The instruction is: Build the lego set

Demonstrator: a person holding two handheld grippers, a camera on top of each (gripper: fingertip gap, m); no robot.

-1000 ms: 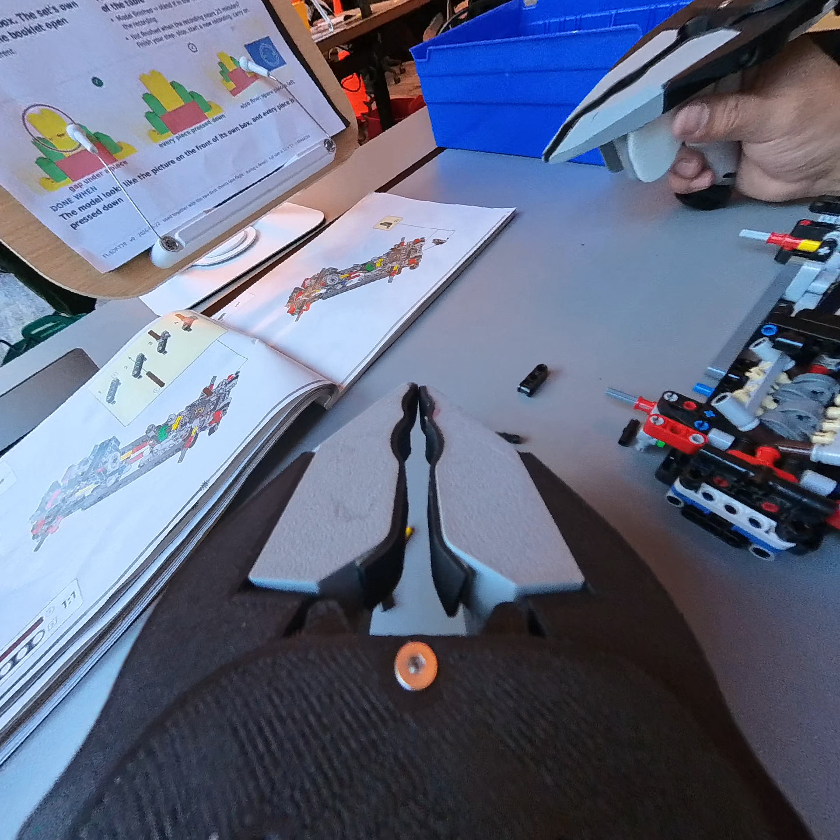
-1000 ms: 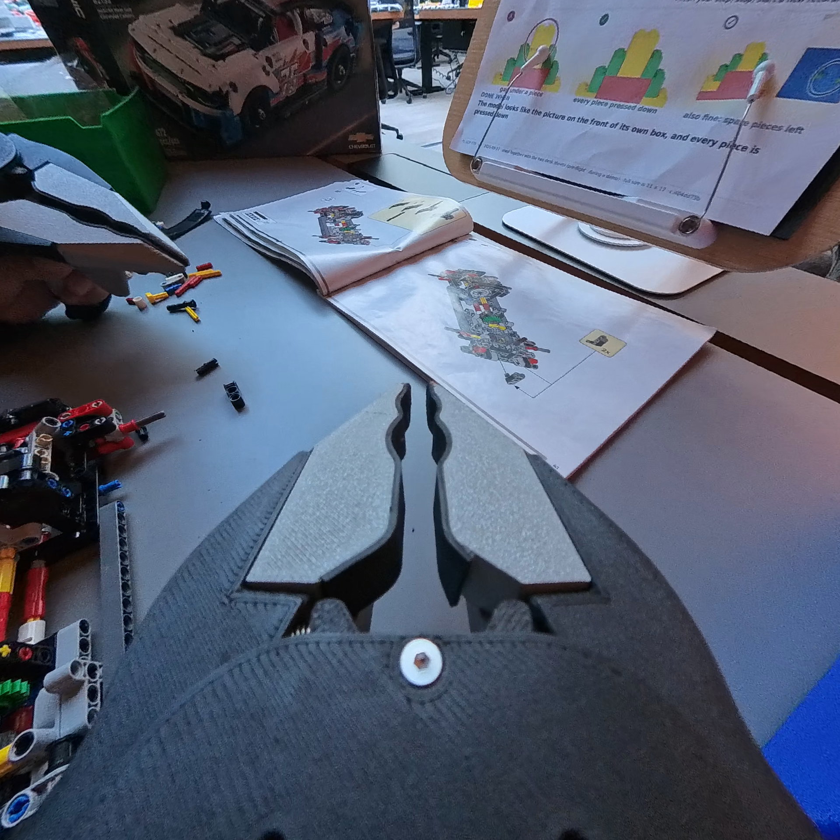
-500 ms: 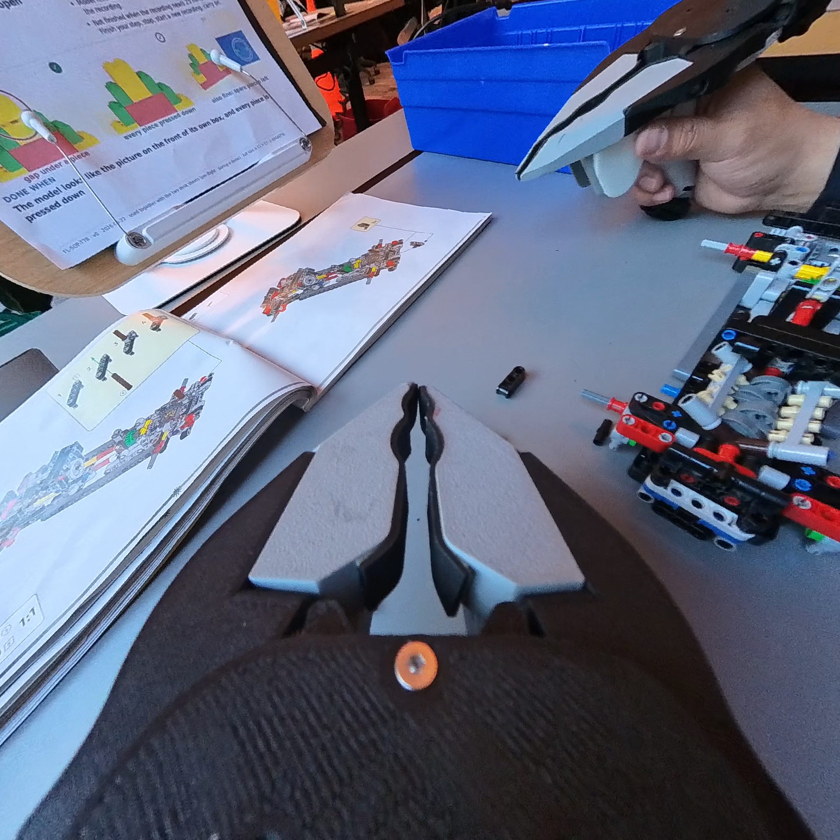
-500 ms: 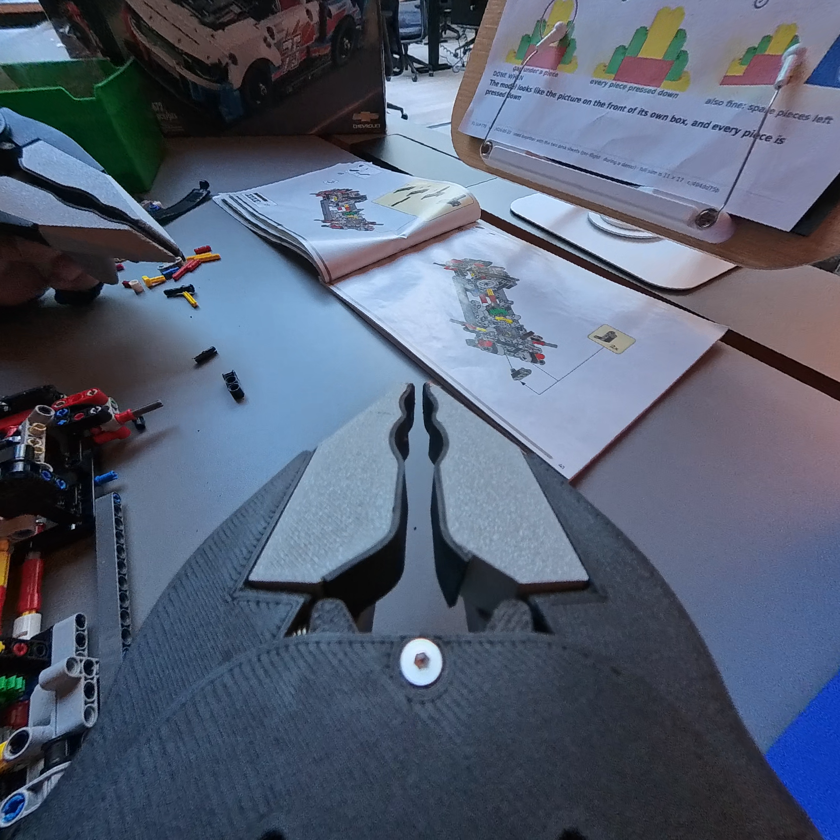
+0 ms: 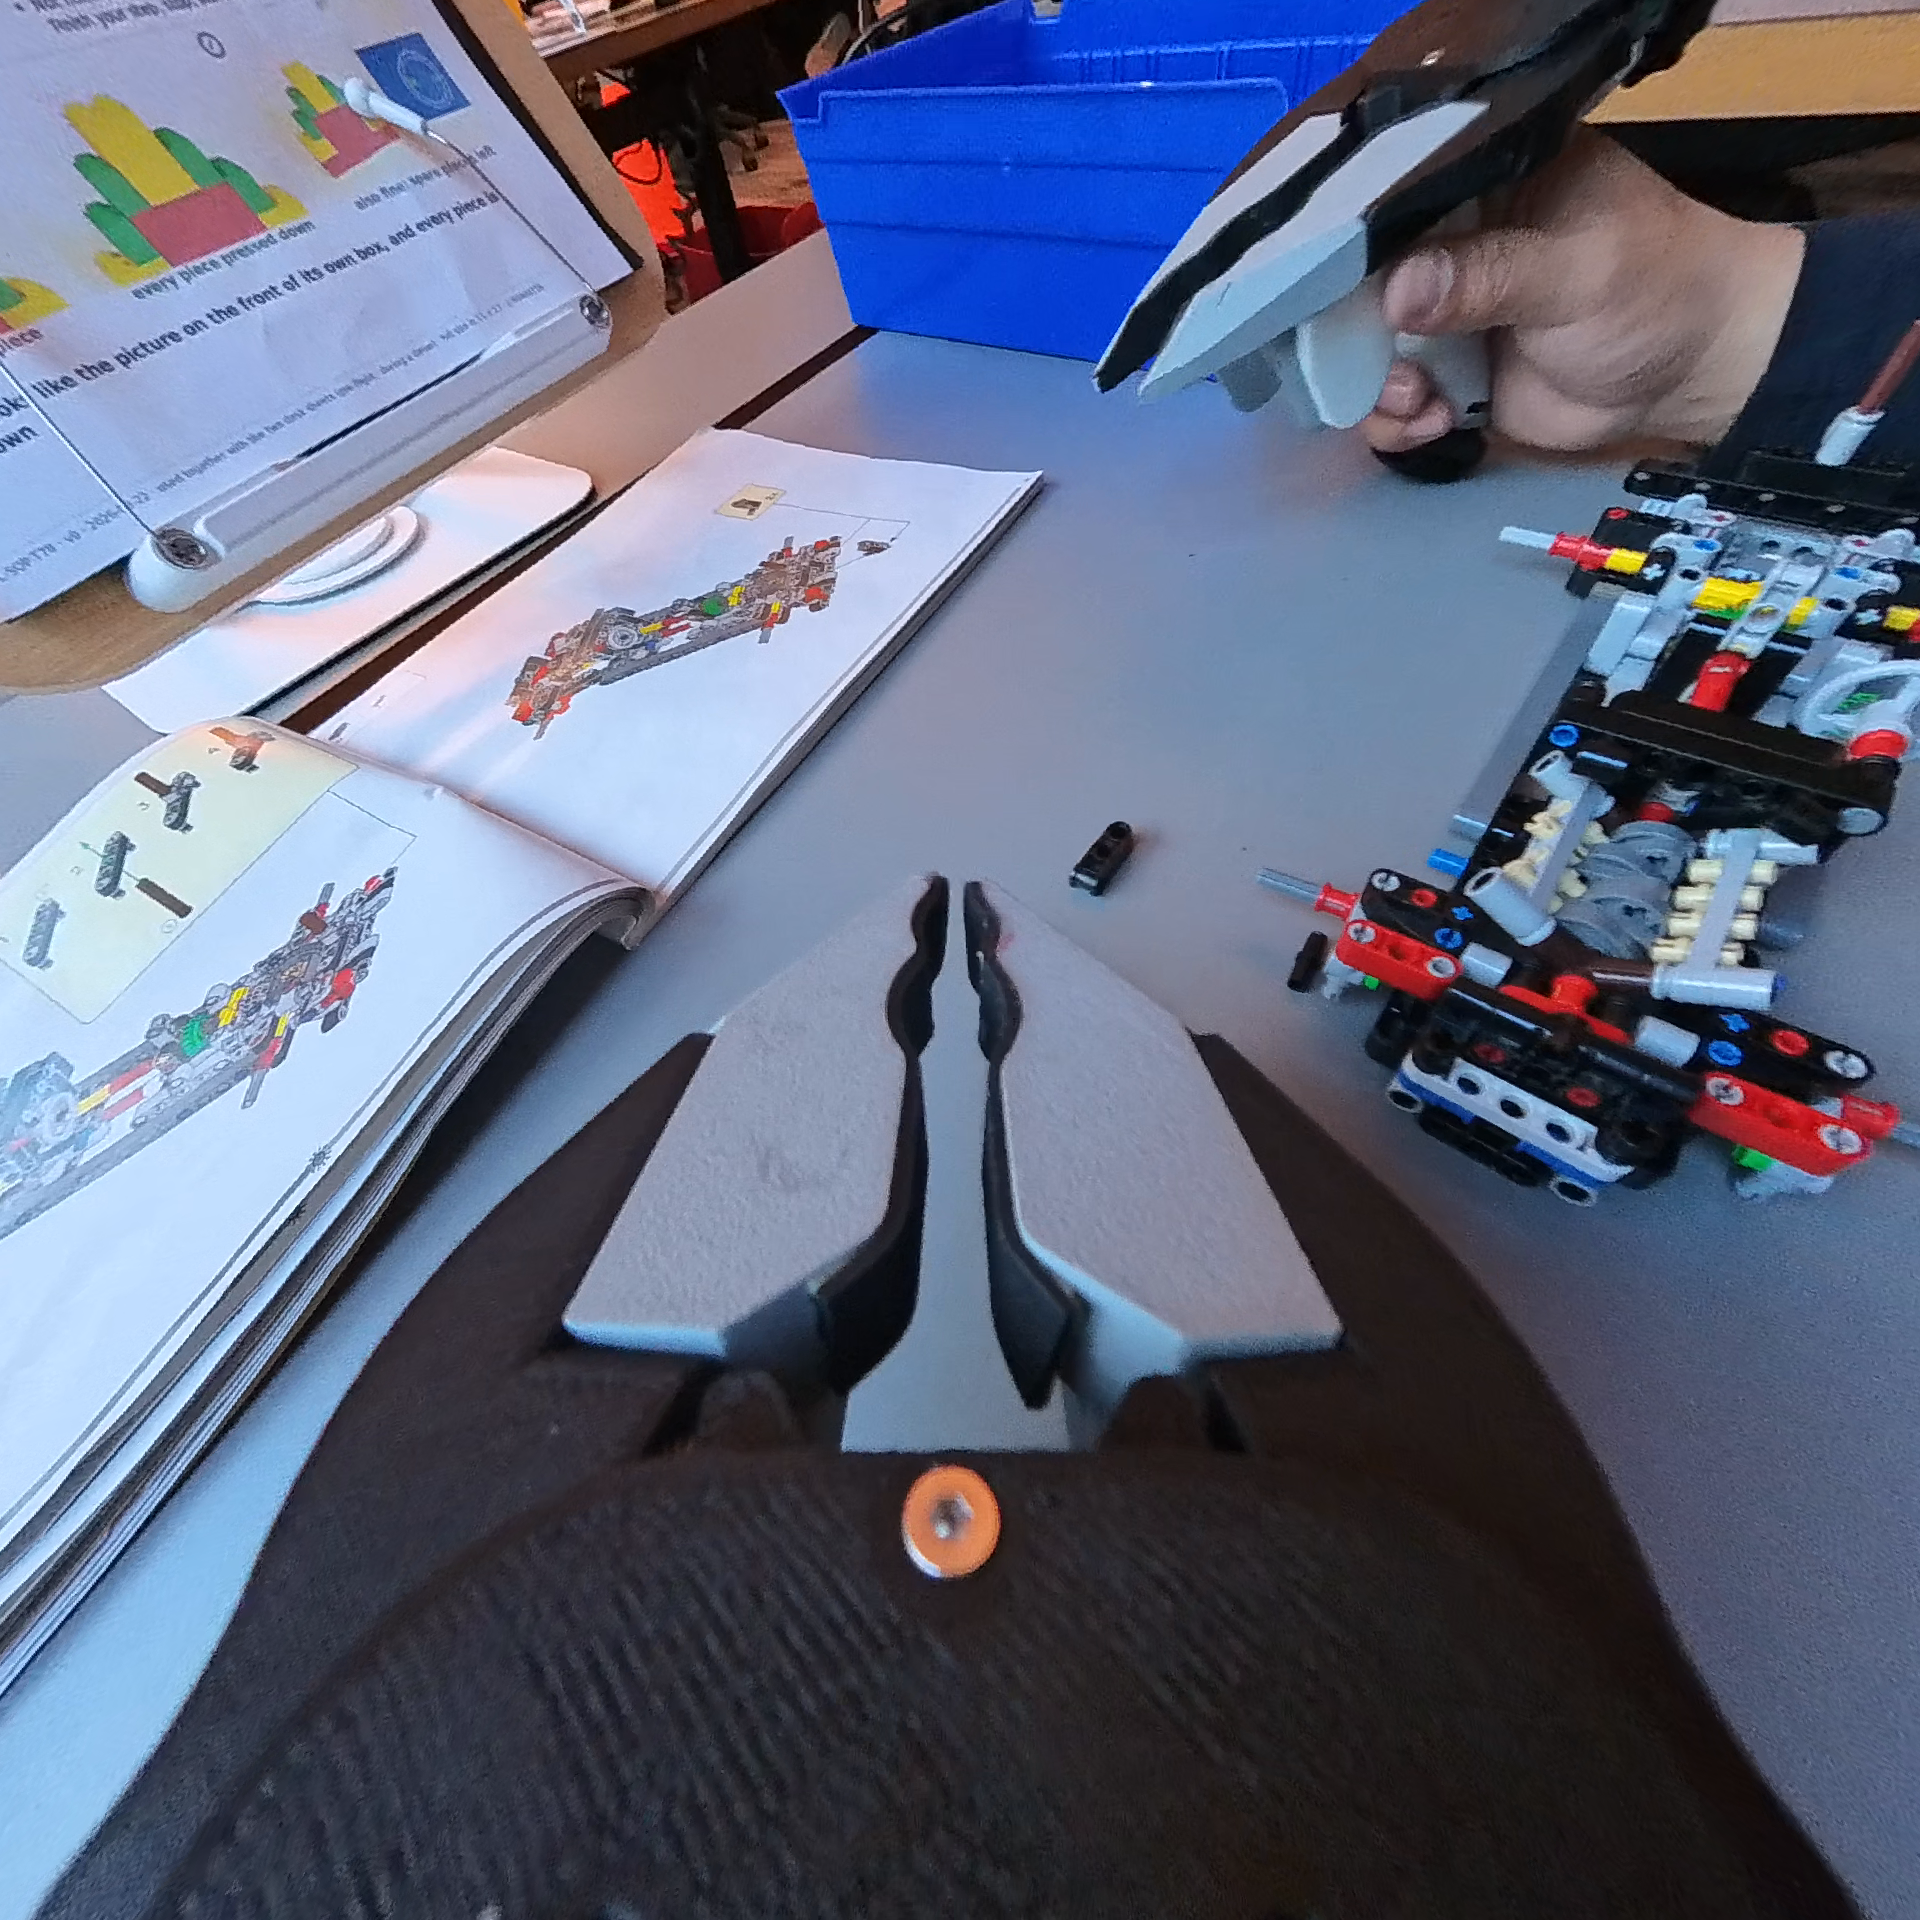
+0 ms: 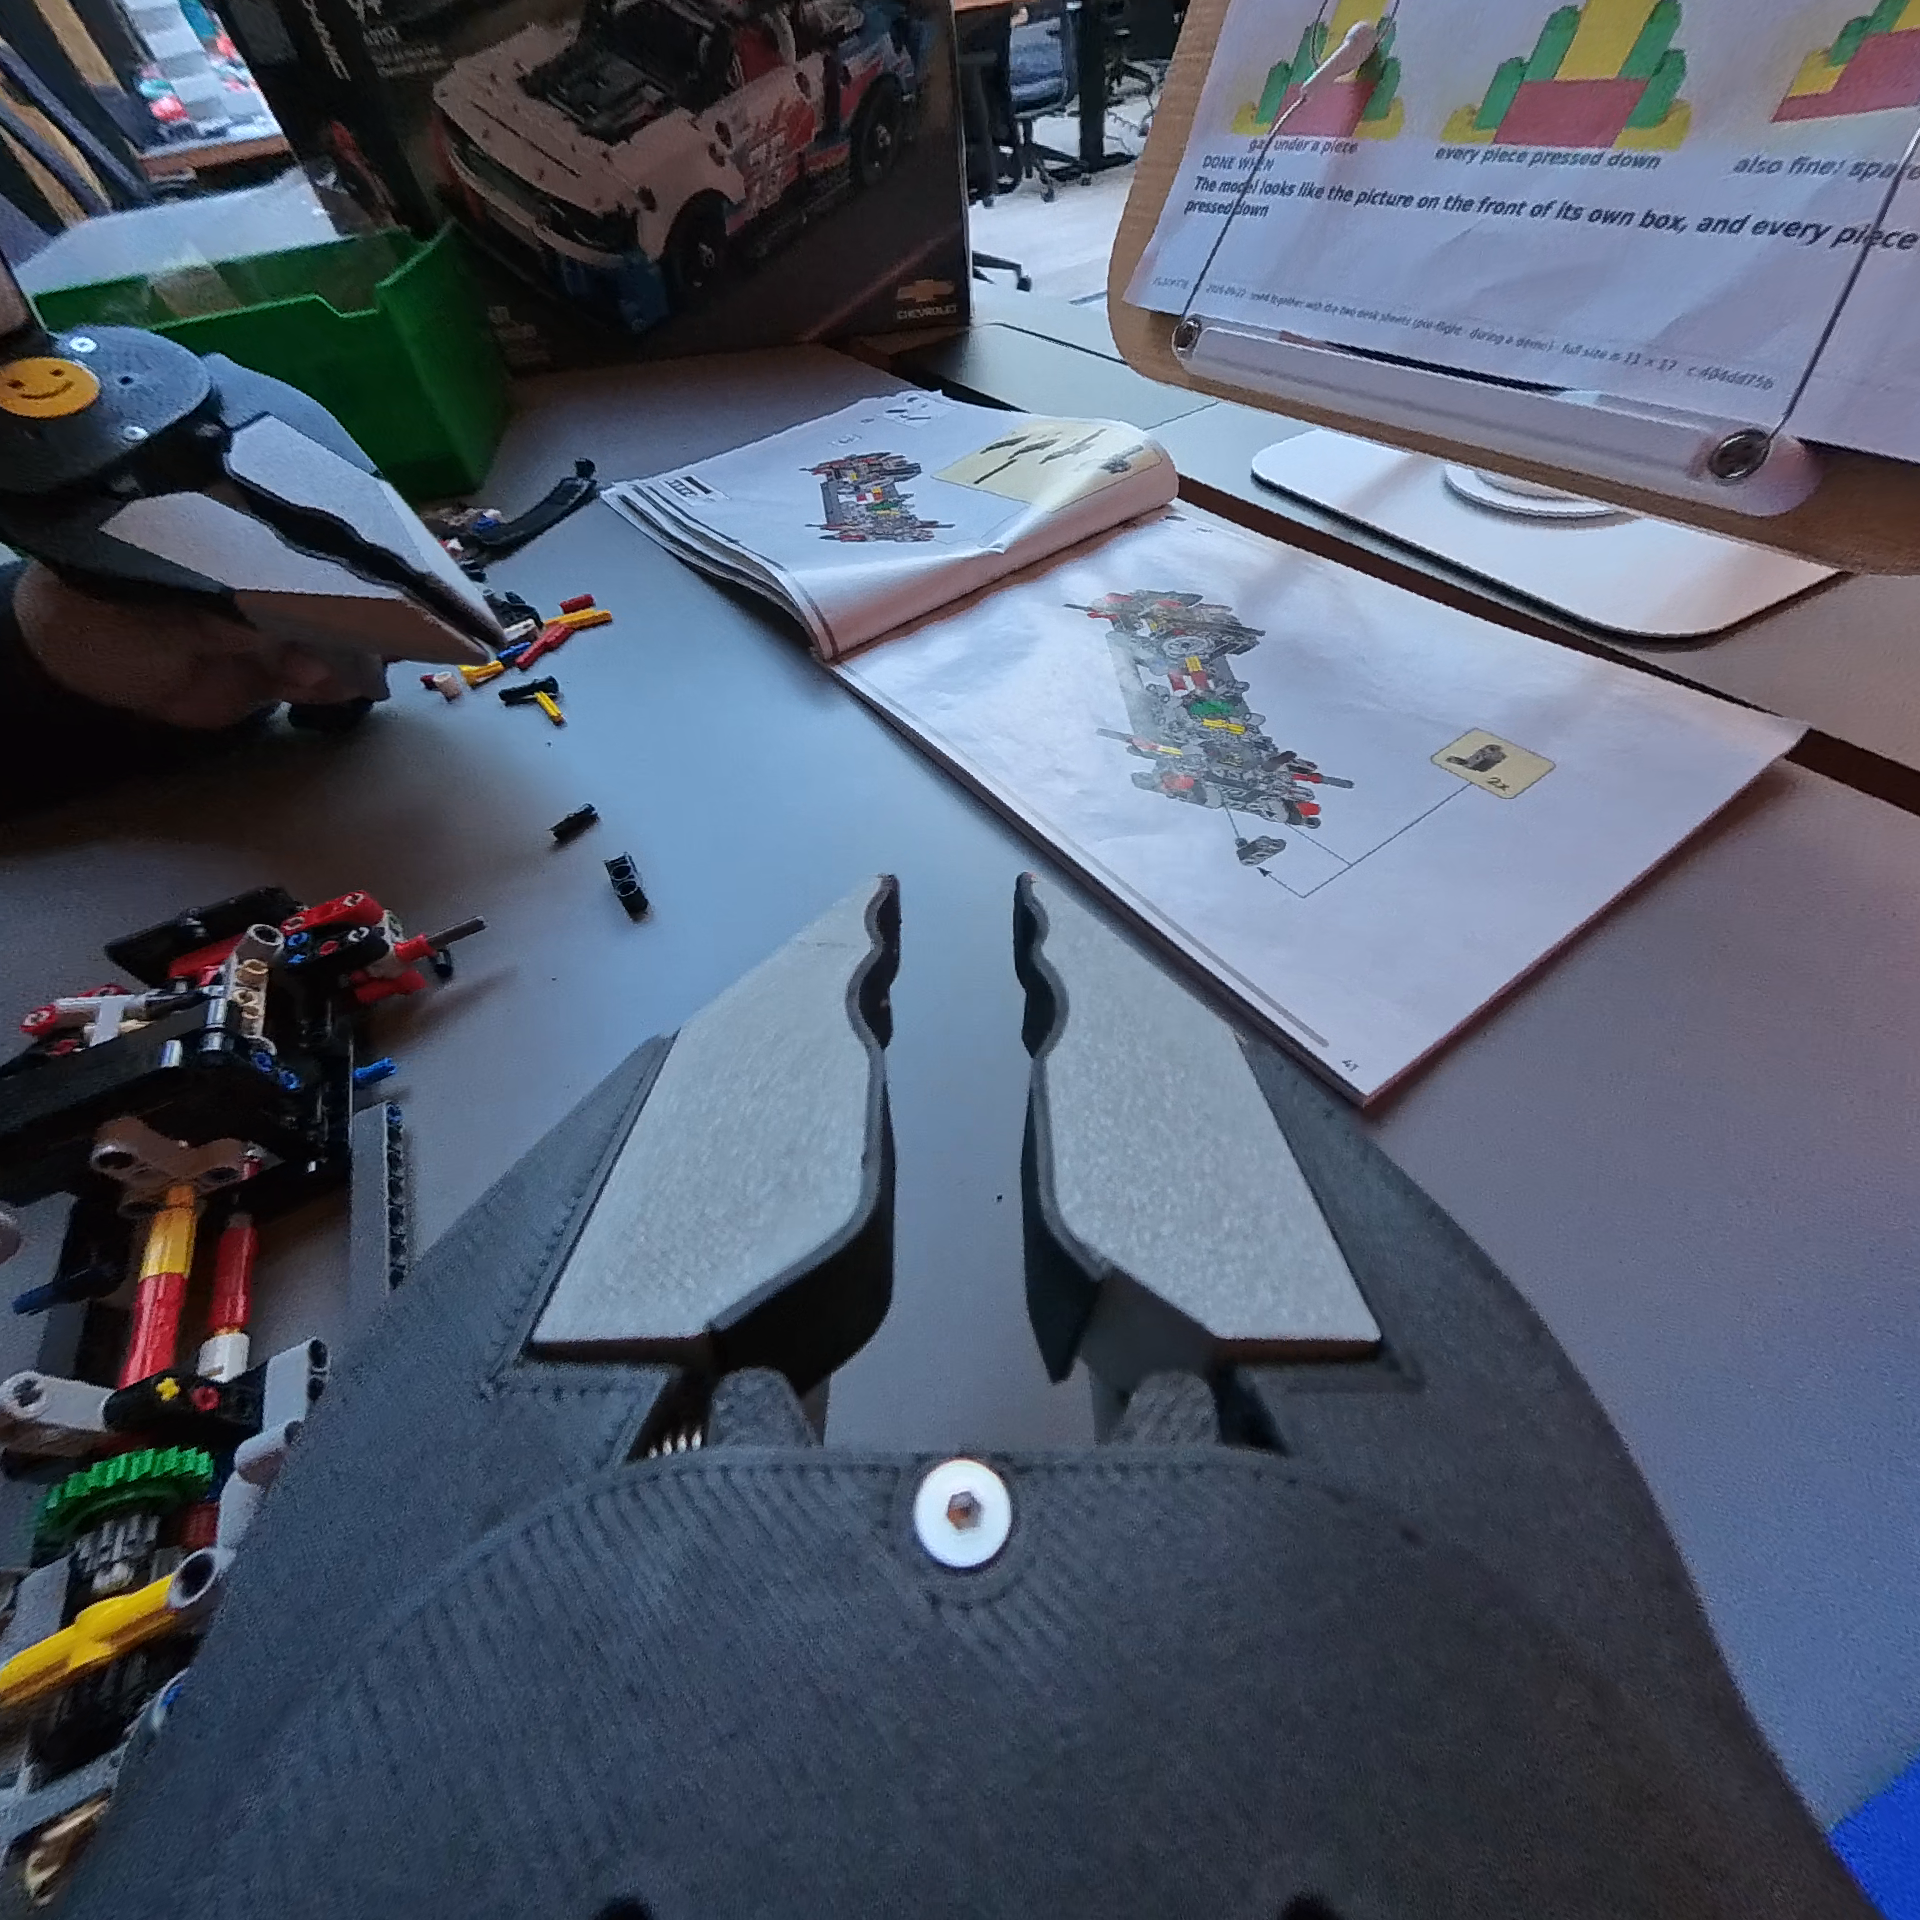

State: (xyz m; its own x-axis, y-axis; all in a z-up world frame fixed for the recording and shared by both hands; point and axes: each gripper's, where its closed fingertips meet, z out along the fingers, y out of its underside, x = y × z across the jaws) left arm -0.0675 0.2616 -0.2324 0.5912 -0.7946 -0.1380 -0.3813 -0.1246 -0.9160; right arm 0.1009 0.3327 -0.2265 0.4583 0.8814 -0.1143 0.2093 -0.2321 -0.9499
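Blue bin and green bin sit on the table, contents hidden; left gripper nearly together, bare; right gripper apart, bare.

Open instruction booklet mid-desk, blue bin at far edge, green bin, car box, sheet stand, loose pins.

I see a grey table, a bright blue bin and a green bin. The brick model mixes black, red, grey, yellow and blue. Small loose pieces are red, yellow, blue and black. My grippers' fingers are speckled grey, edged in black.
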